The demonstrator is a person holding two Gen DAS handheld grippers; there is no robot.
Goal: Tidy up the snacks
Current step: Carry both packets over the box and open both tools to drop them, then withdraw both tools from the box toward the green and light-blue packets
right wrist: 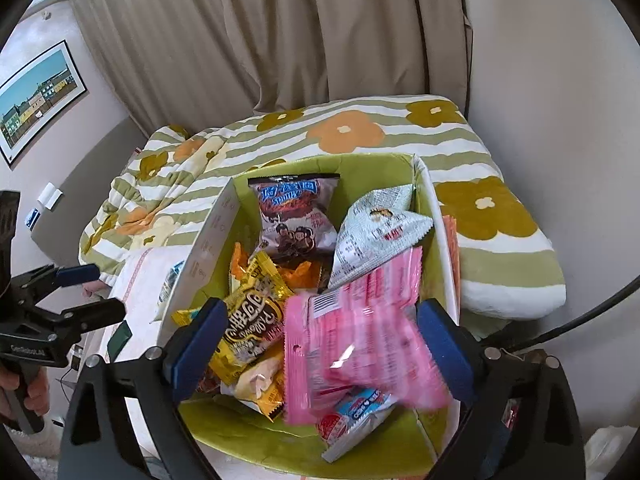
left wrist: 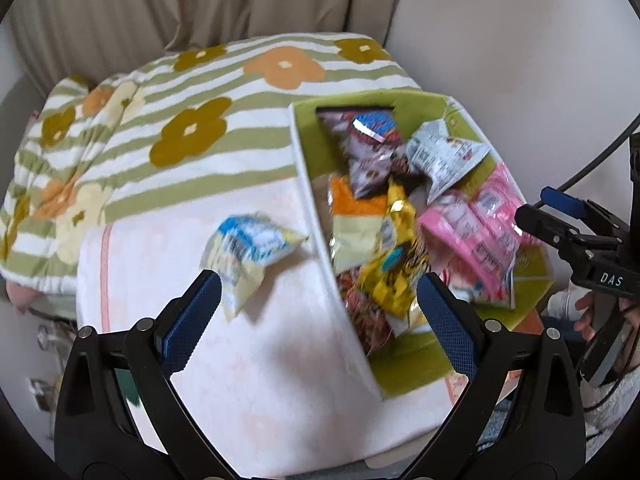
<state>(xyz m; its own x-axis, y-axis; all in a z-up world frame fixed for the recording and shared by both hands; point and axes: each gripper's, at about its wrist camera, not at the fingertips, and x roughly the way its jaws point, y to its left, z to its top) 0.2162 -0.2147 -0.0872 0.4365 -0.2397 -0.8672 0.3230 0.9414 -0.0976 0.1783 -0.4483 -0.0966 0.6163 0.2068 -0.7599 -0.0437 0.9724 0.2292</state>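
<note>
Blue-padded fingers (left wrist: 192, 320) of the left gripper (left wrist: 320, 312) spread wide, nothing pinched between them. Just ahead, lying on the pale pink towel (left wrist: 256, 380), a blue-and-cream snack packet (left wrist: 248, 252), its near corner close to the left pad but free of both. Right of that, a green-lined box (left wrist: 404, 372) with white outer walls, heaped with snack bags: a yellow foil bag (left wrist: 394, 256), an orange-and-cream bag (left wrist: 352, 220), a dark brown bag with blue lettering (left wrist: 368, 152), a grey-white pouch (left wrist: 440, 160), a pink packet (left wrist: 480, 236). Beyond the towel, a green-striped blanket with flowers (left wrist: 224, 92), then beige curtains (left wrist: 160, 4).

From the right wrist view, right gripper (right wrist: 320, 344) hovering over the near end of the box (right wrist: 372, 164), jaws likewise wide apart, gripping nothing. Between the pads and somewhat blurred, the pink packet (right wrist: 360, 340), lying loose on the pile, not pressed by either pad. Beside it the yellow bag (right wrist: 252, 320); under its near edge a small white packet with red and blue print (right wrist: 352, 424). Farther back, upright against the far wall, the dark brown bag (right wrist: 296, 212), with the grey-white pouch (right wrist: 376, 232) leaning on the right. At the left edge, the other gripper (right wrist: 94, 292) held in a hand (right wrist: 32, 396), open above the towel. On the wall at left, a framed picture of coloured houses (right wrist: 38, 100).
</note>
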